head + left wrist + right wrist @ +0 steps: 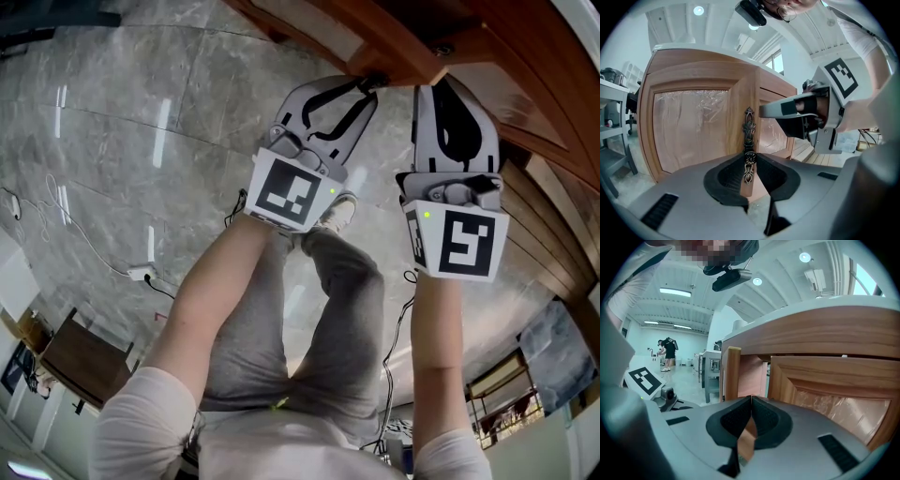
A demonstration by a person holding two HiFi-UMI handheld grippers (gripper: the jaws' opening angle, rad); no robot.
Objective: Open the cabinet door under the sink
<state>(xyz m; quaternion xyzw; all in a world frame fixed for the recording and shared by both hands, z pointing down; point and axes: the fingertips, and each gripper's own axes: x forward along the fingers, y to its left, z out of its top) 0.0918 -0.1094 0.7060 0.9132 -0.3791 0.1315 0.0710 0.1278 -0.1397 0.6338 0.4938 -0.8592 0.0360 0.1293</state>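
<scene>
- The left claw (750, 158) is clenched on the round knob of the ornate metal handle (748, 125). The handle sits at the right-hand edge of the cabinet door (689, 126), below the front edge of the worktop (693, 47).
- The right claw (751, 401) is clenched with nothing between its pads. It hangs just beside the neighbouring door panel (834, 399).
- Risk: the grip covers the small knob only. A straight pull that ignores the hinge arc can twist the pads off it.
- Risk: a steep or jerky pull loads the thin handle plate and may loosen it.
- Risk: the idle right claw is close to the door's free edge. The swinging door may strike it.
</scene>
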